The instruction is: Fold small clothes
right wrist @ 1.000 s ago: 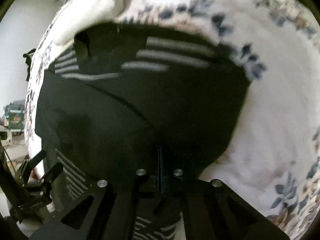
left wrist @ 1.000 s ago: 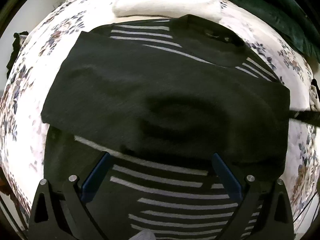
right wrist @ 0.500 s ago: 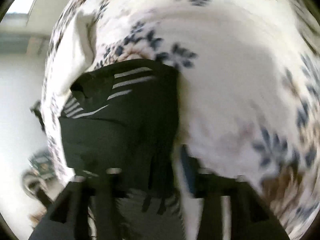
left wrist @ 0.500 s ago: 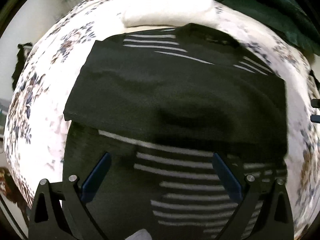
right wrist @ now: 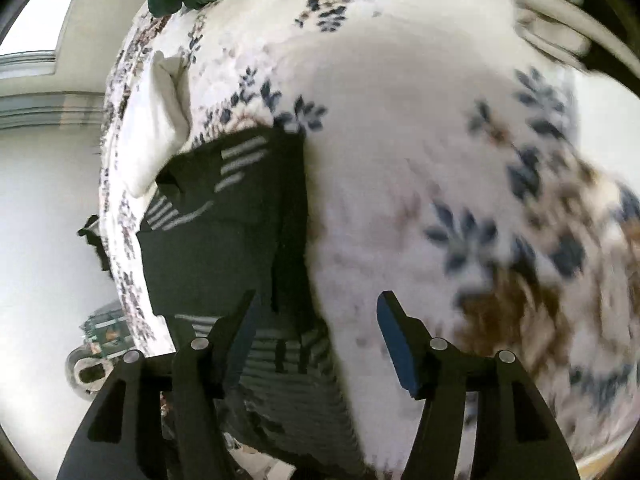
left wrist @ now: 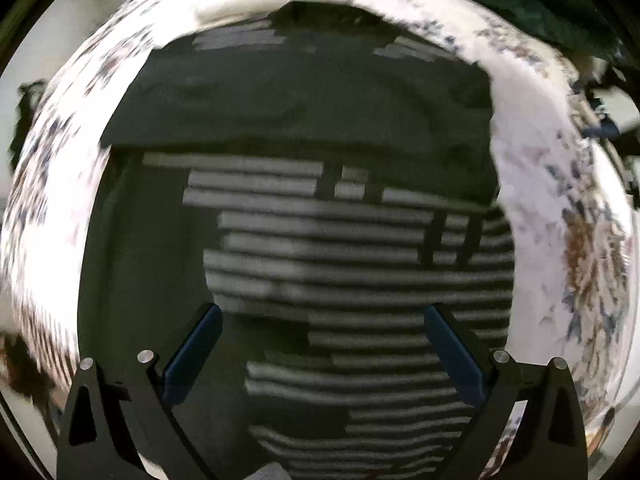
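Lying on the floral bedspread (right wrist: 420, 152), the striped shirt (left wrist: 320, 240) rests half-folded, ungripped.

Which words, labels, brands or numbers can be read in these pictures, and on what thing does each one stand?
None can be read.
The striped shirt shows only gray stripes; a small mark near its collar is too blurred to read.
The flowered bedcover shows only a flower pattern.

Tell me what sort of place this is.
Most likely a bedroom: the black striped garment lies on a bed with a floral bedspread, a white pillow beside it, and a window in the wall.
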A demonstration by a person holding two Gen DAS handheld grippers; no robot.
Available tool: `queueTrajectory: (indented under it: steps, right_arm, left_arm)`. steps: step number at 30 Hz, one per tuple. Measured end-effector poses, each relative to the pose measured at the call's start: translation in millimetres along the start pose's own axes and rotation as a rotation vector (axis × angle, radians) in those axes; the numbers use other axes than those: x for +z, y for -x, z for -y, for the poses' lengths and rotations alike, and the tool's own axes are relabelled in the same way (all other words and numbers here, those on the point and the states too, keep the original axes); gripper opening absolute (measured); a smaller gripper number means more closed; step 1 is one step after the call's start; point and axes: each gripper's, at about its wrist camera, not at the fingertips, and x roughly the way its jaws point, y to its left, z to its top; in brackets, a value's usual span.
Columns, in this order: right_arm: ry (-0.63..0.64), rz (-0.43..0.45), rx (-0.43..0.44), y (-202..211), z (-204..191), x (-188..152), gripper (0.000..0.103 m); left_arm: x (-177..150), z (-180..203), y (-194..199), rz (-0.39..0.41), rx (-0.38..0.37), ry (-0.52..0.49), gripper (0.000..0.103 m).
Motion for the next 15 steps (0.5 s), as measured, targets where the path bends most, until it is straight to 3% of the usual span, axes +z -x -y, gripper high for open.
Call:
queueTrajectory:
  steps: [6,10,11,12,15]
  right_arm:
    - [-0.005,-0.067,0.117,-89,9,96,0.062]
    - [-0.001,-0.130,0.195,-144,5,128,0.063]
    - [0.004,-0.154,0.218,-155,2,130,0.059]
    - [0.030,-0.139,0.221,-158,-4,130,0.007]
    - [0.165,-0.104,0.108,-152,-28,128,0.009]
  left_arm:
    - [-53,10,-17,-0.066,0.147,0.171,0.103]
    - [-72,11,-21,-0.096,0.183,0.247,0.103]
    - [-75,12,-20,-0.093,0.191,0.255,0.103]
    - [-78,13,-20,-0.091,0.199,0.256,0.103]
    - [-81,20,-15,-0.087,0.188,0.258,0.103]
